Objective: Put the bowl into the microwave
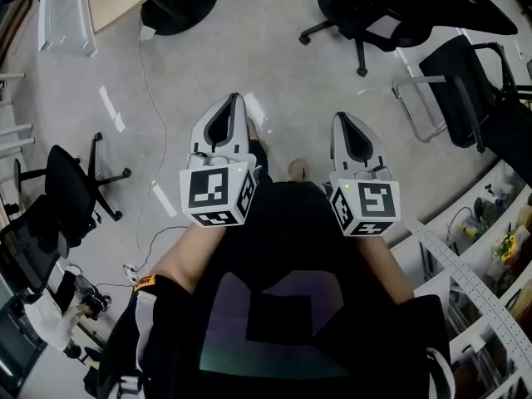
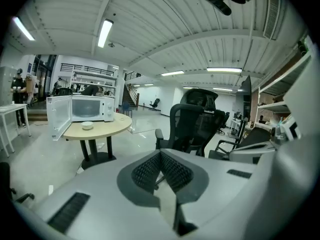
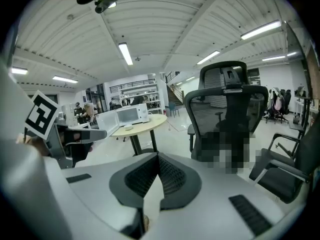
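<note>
Grey floor (image 1: pixel 191 65) fills the head view. Round wooden desk (image 2: pixel 107 130) stands well off across the room, with a black office chair (image 2: pixel 192 126) nearer. White microwave (image 2: pixel 87 109) sits at the desk's far edge, its door swung open to the left. Left gripper (image 1: pixel 236 100) and right gripper (image 1: pixel 342 118) are held side by side over the floor, not touching. Each has its jaws pressed together, with nothing between them. Small white bowl (image 2: pixel 87 125) sits on the desk just in front of the microwave, by the open door, well apart from both grippers.
</note>
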`<state>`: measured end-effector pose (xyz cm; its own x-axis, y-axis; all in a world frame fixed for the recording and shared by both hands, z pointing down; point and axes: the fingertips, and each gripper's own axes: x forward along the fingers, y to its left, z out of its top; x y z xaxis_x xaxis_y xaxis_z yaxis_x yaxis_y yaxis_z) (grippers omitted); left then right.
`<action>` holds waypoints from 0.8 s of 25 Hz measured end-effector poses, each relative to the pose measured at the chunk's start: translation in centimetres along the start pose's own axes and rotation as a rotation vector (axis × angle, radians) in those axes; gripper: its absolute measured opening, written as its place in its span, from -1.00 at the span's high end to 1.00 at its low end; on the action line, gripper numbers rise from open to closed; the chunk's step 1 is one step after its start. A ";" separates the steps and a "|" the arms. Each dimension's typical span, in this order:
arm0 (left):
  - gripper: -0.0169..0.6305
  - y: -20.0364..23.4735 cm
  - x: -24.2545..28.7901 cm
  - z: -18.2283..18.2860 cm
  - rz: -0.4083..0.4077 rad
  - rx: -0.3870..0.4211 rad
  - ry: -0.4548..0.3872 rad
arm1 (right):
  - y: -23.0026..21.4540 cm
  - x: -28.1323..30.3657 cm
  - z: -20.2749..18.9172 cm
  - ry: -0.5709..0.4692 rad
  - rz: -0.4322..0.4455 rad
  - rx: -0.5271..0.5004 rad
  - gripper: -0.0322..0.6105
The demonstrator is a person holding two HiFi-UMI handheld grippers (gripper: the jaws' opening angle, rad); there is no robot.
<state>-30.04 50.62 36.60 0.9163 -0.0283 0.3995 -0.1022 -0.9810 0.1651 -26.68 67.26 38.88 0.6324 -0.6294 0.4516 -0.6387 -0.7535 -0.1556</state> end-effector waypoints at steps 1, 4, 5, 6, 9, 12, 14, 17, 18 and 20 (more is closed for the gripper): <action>0.81 0.8 0.6 0.5 -0.003 -0.006 -0.002 | 0.3 0.9 0.7 0.002 0.000 -0.007 0.85; 0.81 3.2 2.6 1.7 -0.012 -0.024 -0.006 | 1.3 4.0 2.5 0.009 0.000 -0.029 0.85; 0.81 3.9 3.2 2.1 -0.017 -0.027 -0.006 | 1.5 5.0 2.9 0.016 -0.002 -0.034 0.85; 0.81 4.5 3.8 2.4 -0.023 -0.029 -0.005 | 1.7 6.0 3.3 0.025 -0.005 -0.039 0.85; 0.81 6.3 5.2 3.0 -0.047 -0.031 0.004 | 2.9 8.5 4.3 0.050 -0.009 -0.055 0.85; 0.81 8.3 6.2 3.6 -0.068 -0.044 0.006 | 4.6 10.8 5.6 0.056 -0.006 -0.079 0.85; 0.81 9.6 6.7 4.4 -0.077 -0.047 0.000 | 5.8 12.2 6.5 0.052 -0.003 -0.093 0.85; 0.81 11.1 7.1 5.6 -0.084 -0.035 -0.008 | 7.1 13.7 7.7 0.048 -0.001 -0.102 0.85; 0.81 11.6 7.2 6.0 -0.083 -0.028 -0.010 | 7.5 14.2 8.2 0.045 -0.002 -0.105 0.85; 0.81 12.8 7.3 6.5 -0.079 -0.018 -0.010 | 8.4 15.1 9.0 0.036 0.000 -0.113 0.85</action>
<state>-22.14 36.64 35.75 0.9257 0.0471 0.3752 -0.0363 -0.9765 0.2122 -18.48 49.72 36.46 0.6178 -0.6203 0.4833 -0.6850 -0.7264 -0.0566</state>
